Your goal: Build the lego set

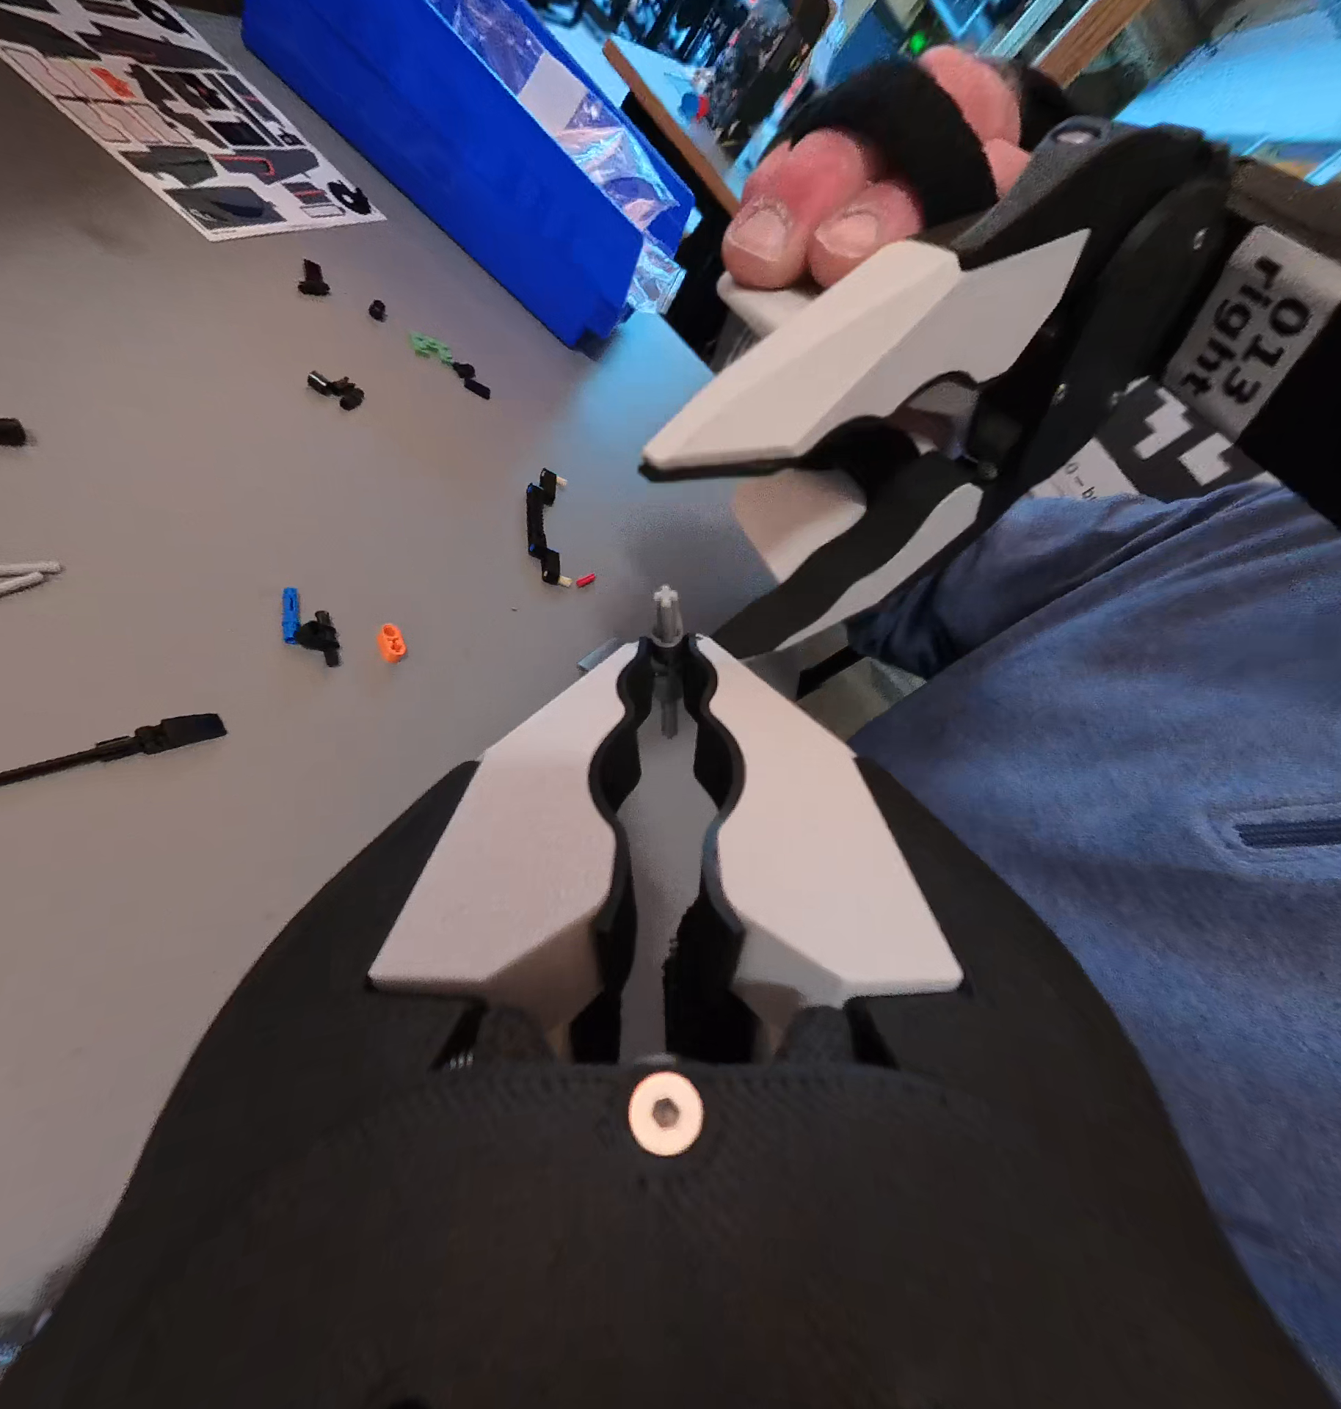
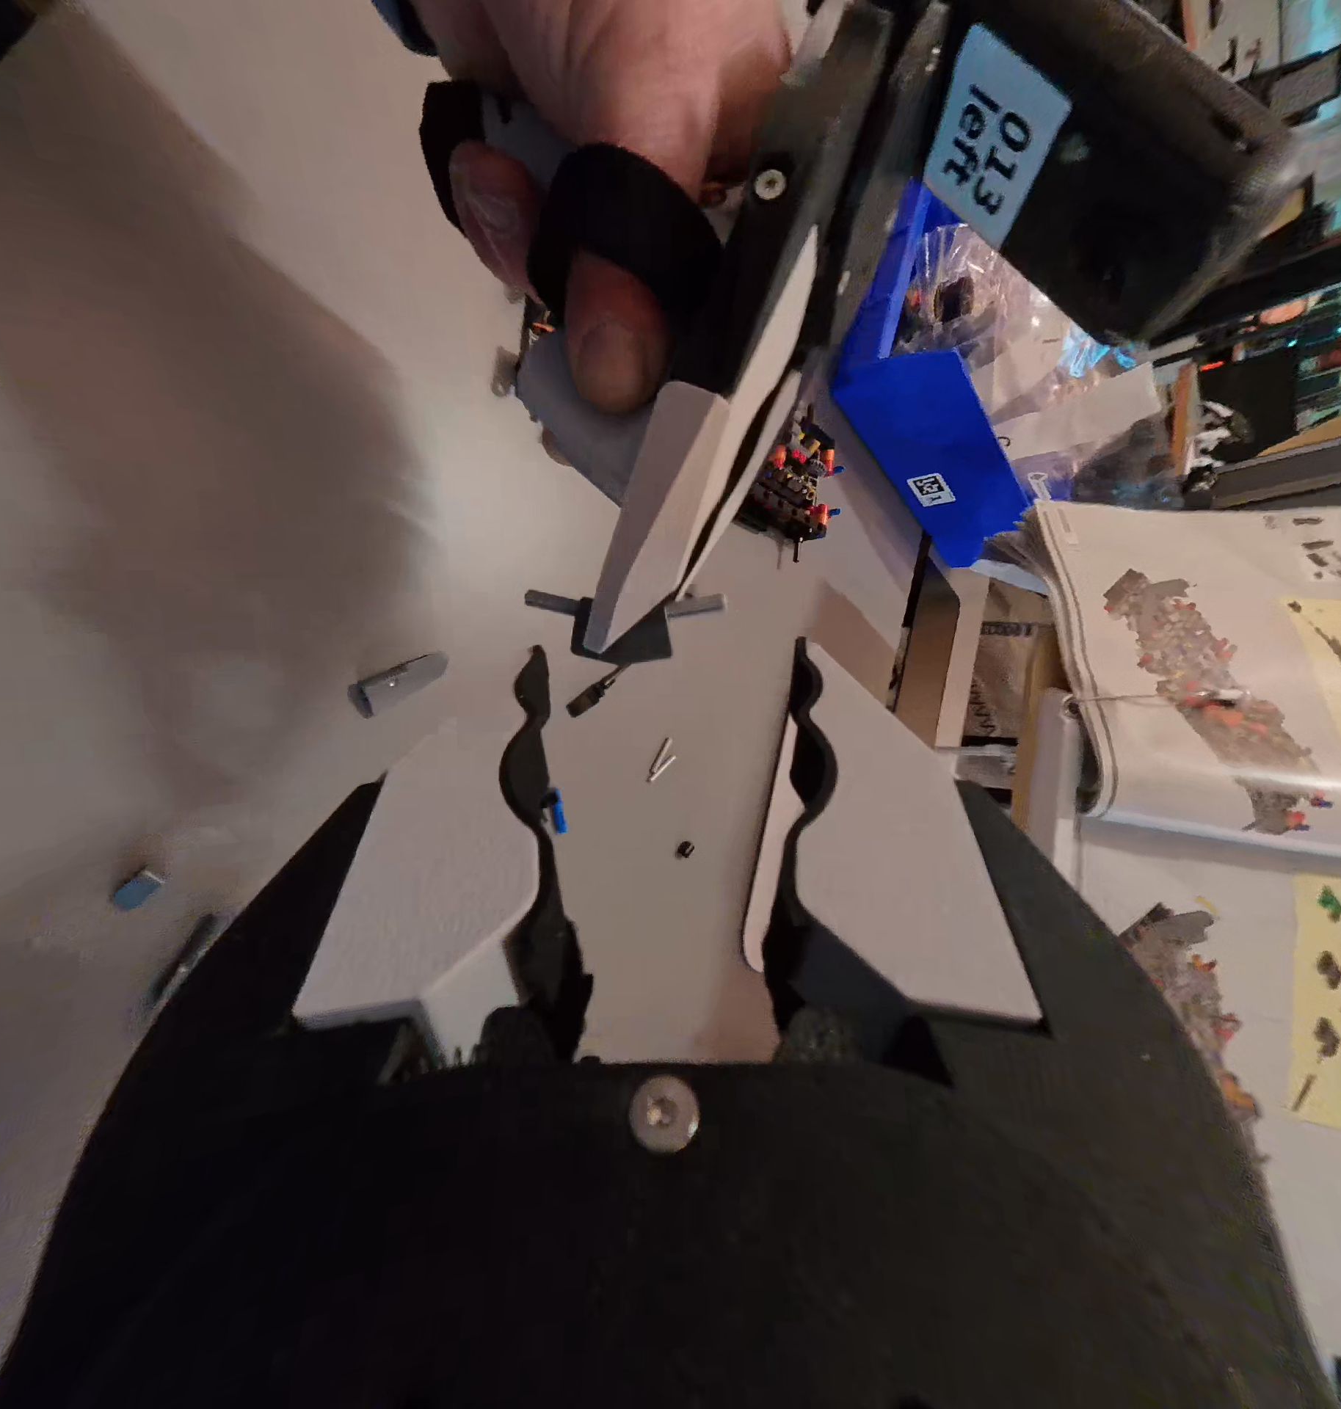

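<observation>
The left gripper (image 1: pixel 665 656) is clamped on a small black piece with a grey axle (image 1: pixel 665 610) above the table (image 1: pixel 194 877), while the right gripper's (image 2: pixel 671 671) fingers stand wide apart, holding nothing.

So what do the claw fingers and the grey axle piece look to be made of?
Left claw fingers: matte white plastic, faceted and probably printed, with black wavy pads that look rubbery. Grey axle piece: smooth moulded plastic with a cross-shaped tip, pinched between the pads.

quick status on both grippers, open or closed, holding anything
Left gripper: closed on a small grey axle piece with a black part on it.
Right gripper: open, holding nothing.
</observation>
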Motion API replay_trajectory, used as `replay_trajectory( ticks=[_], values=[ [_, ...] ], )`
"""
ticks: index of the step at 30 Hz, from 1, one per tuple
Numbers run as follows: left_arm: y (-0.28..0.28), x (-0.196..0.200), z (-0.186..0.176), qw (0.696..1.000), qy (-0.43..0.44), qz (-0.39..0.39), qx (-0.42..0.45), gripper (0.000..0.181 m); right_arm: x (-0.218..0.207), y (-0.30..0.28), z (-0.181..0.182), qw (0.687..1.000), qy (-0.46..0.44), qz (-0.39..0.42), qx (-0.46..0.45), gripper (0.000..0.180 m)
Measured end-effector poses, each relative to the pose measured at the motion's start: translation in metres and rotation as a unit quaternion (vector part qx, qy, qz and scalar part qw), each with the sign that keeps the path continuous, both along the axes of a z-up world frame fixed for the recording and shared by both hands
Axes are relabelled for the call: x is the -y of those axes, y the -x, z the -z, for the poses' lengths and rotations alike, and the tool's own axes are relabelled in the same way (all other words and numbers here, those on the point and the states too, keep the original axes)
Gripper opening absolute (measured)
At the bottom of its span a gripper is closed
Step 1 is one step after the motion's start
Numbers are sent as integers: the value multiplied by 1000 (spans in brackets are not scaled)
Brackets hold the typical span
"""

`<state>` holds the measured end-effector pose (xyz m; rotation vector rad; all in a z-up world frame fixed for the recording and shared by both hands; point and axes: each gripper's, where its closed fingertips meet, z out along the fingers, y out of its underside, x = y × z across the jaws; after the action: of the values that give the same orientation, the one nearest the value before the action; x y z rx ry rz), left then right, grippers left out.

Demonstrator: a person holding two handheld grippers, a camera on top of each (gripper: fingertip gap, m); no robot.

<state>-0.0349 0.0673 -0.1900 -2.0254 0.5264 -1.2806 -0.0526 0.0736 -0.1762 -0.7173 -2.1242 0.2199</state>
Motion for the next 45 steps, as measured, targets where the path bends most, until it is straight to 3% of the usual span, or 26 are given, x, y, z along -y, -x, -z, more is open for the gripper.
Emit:
replay_trajectory(
  ticks=[7,15,23,29,38,45],
  values=[
    [-3,4,-5,999,-33,10,-12,5,9,-9,10,992,124,39,-4,42],
    [-4,13,-22,996,-81,41,-4,5,20,-5,5,950,293,91,-51,15],
    [-3,21,-29,991,-113,74,-13,5,28,-4,-3,907,404,96,-74,8],
    [2,29,-59,981,-157,90,65,6,40,-3,-33,829,544,30,-125,0],
    [19,23,-75,975,-186,56,107,5,36,12,-51,792,587,7,-166,0],
    [44,8,-89,966,-181,15,184,5,8,29,-65,782,581,53,-218,10]
  ],
)
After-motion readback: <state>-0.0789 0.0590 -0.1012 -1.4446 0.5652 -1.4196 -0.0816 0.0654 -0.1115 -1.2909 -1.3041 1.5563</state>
